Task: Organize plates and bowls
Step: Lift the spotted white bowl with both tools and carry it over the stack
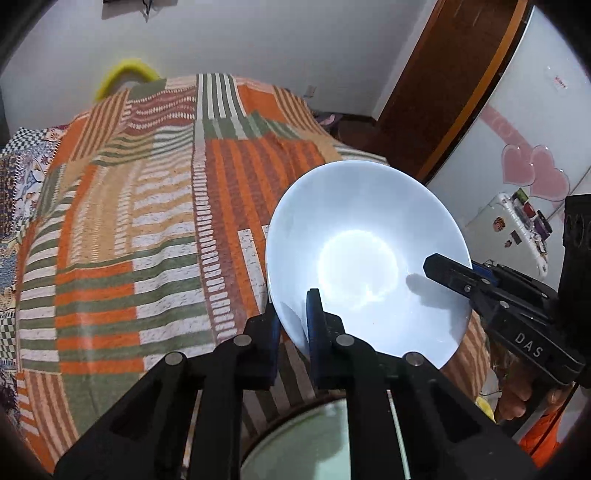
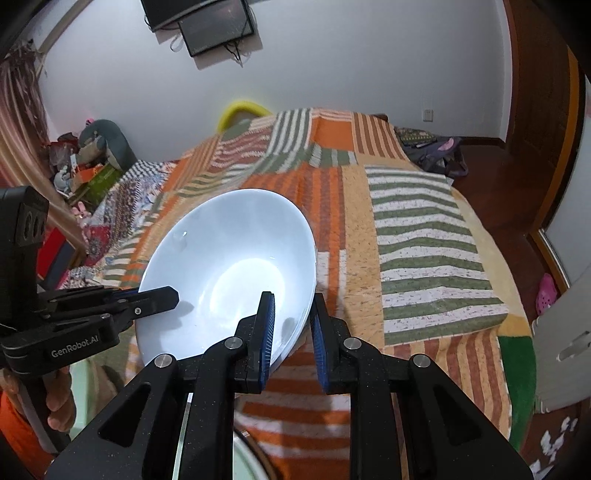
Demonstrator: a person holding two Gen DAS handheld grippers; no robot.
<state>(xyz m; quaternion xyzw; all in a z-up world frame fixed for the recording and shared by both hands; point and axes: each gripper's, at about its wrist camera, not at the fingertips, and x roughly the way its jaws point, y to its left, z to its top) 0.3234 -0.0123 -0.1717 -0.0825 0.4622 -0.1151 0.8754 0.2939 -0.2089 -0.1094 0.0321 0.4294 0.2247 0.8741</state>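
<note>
- Left wrist view first: my left hand-held gripper (image 1: pixel 295 325) is pinching the near rim of the white bowl (image 1: pixel 365 258), one blue-padded finger inside the wall, the other outside under it.
- Same view, at the right: my right hand-held gripper (image 1: pixel 443 273) comes in from the side, its black finger lying over the bowl's right rim and onto the inner wall.
- Right wrist view now: the right hand-held gripper (image 2: pixel 293 325) has its jaws clamped on the bowl's (image 2: pixel 229 266) lower right rim, blue pads either side of the thin wall.
- Across the bowl there, the left hand-held gripper (image 2: pixel 162 299) bites the opposite rim, and I can see fingers (image 2: pixel 59 402) of the person's hand wrapped round its handle.
- So the bowl sits between both grippers, tilted, held above the bed; I see nothing inside it.
- Underneath spreads the patchwork bedspread (image 1: pixel 147 221) in orange, green and white stripes.
- Low in both views, the curved edge of a pale green dish (image 1: pixel 314 443) peeks out beneath my fingers.
- Farther off: a yellow ring (image 2: pixel 242 110) at the bed's far end, two dark screens (image 2: pixel 207 22) on the white wall, and a white fridge with pink hearts (image 1: pixel 532 173) at the right.
</note>
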